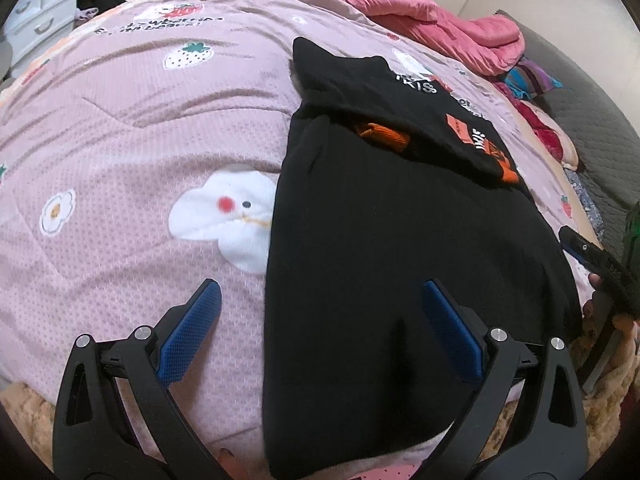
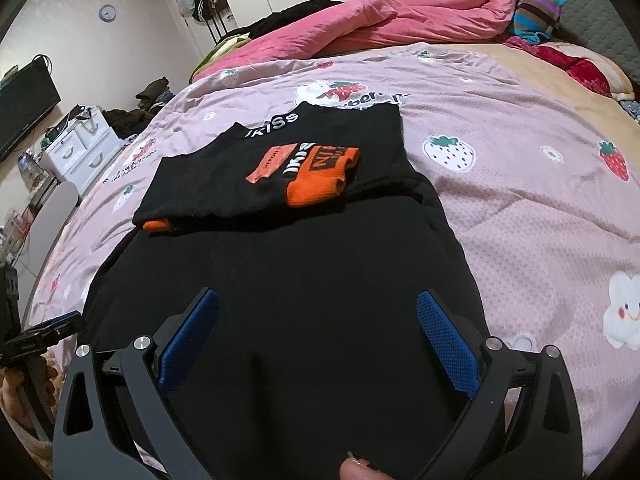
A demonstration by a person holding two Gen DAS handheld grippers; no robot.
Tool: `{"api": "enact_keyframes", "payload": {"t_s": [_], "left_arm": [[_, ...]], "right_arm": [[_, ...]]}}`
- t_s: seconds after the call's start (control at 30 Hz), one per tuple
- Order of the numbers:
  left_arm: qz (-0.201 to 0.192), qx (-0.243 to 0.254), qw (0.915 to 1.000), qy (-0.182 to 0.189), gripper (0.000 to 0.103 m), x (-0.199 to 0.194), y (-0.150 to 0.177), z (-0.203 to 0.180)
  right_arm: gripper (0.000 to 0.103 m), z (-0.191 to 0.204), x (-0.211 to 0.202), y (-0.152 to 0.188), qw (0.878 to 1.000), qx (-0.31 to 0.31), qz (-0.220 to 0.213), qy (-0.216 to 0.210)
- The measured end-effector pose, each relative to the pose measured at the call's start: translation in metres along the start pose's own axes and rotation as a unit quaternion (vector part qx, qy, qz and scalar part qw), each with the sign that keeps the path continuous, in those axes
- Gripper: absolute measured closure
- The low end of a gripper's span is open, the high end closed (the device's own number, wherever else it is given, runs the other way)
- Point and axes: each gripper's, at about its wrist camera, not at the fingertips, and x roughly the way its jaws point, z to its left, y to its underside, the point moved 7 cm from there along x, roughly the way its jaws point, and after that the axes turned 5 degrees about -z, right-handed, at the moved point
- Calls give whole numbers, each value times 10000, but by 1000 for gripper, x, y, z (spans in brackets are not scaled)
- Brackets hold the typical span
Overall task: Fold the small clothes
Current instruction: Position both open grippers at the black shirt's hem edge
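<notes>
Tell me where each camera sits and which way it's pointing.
Left wrist: on the left gripper, jaws open, looking across the black garment's left edge and the pink bedspread; right gripper at the right.
Right wrist: on the right gripper, jaws open, looking straight over the garment; a fingertip at the bottom.
Both share the garment's orange cuff.

Left claw [image 1: 320,332]: matte black plastic frame with two curved, skeletal arms, each pierced by an elongated triangular cut-out. Four round silver screw heads sit at the linkage pivots, two per side. Each finger carries a rectangular blue pad [image 1: 190,334] with a fine knurled, dotted texture. Right claw [image 2: 318,336]: identical build, same black arms, silver pivots and textured blue pads [image 2: 448,346]. A bare fingertip [image 2: 358,470] shows at the lower frame edge; no sleeve discernible.
</notes>
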Motion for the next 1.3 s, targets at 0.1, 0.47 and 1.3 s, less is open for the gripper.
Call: {"api": "enact_keyframes", "payload": {"t_s": [0.1,0.47,1.3], "left_arm": [[16,-13,10000,64,9,-2,5,1],[143,-150,9993,297,37,-9,31,4],[416,34,9975,578,61,-26,72,-7]], "right_arm": [[4,-2,-4,7,10000,38,13,32],[4,-7,-25,26,9996,262,79,-74],[4,-34,-64,76,9973,234,670,172]]}}
